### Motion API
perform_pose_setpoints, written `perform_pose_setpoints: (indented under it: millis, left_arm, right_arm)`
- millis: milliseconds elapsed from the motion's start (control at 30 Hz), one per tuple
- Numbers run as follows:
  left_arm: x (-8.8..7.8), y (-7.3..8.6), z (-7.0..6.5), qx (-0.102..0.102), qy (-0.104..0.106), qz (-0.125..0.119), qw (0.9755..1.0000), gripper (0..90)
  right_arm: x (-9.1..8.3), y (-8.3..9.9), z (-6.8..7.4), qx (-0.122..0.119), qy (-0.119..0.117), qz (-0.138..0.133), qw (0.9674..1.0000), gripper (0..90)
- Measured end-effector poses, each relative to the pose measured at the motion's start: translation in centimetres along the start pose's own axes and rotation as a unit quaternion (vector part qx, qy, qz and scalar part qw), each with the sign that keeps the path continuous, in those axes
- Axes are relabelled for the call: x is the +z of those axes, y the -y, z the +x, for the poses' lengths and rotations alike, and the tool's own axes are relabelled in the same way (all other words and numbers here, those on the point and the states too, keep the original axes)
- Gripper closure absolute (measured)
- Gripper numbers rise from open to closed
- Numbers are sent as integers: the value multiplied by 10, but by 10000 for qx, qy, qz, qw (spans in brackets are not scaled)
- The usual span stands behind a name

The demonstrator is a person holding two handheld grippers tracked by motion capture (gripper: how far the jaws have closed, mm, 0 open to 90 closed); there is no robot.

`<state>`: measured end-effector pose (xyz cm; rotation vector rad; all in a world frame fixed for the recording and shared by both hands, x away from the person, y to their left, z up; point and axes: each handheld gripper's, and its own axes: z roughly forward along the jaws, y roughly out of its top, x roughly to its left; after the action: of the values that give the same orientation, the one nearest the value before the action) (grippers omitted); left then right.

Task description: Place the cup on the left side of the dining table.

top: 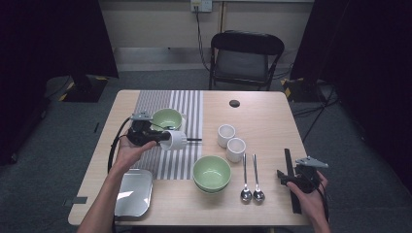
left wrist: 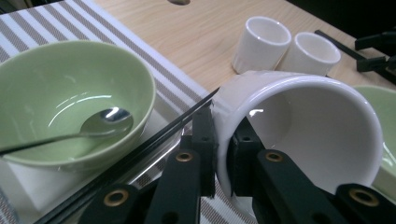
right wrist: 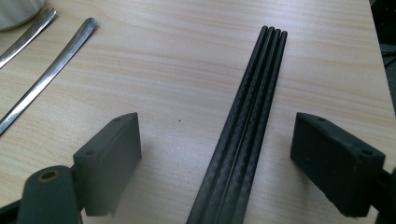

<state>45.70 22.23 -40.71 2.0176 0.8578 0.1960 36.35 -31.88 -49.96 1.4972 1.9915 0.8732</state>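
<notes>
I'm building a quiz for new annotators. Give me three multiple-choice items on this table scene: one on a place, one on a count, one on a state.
1. Where does the teaspoon with its bowl in a dish lie?
A. in the pale green ceramic bowl on the striped mat
B. on the steel tray
C. in a small white cup

2. How many small white cups stand upright on the bare wood?
A. one
B. two
C. four

3. What is the left gripper doing?
A. hanging open
B. clamped on the rim of the large white mug
C. holding chopsticks

Answers:
1 A: the spoon rests inside the pale green ceramic bowl.
2 B: two small white cups stand side by side.
3 B: the left gripper has fingers pinching the wall of the tilted large white mug.
</notes>
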Motion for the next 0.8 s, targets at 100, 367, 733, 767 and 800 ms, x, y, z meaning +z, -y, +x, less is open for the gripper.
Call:
perform_pose_setpoints:
  millis: [100, 367, 733, 767, 800]
  left_arm:
    - [1, 10, 3, -63, -12, 89, 9999, 838]
    - [2, 28, 8, -81, -135, 332, 9993, 836]
    - [22, 40, 15, -203, -242, 698, 9971, 831]
    - [23, 40, 15, -228, -254, 711, 9969, 831]
    - [25, 40, 15, -252, -338, 711, 9966, 829]
  right_arm:
    - [0, 0, 0, -4, -3, 0, 10000, 153]
    - [0, 0, 0, 0, 2, 0, 10000, 153]
    - [0, 0, 0, 0, 2, -1, 10000, 153]
    - [0, 0, 0, -1, 3, -1, 10000, 153]
    - [0, 0, 0, -2, 4, -1, 10000, 153]
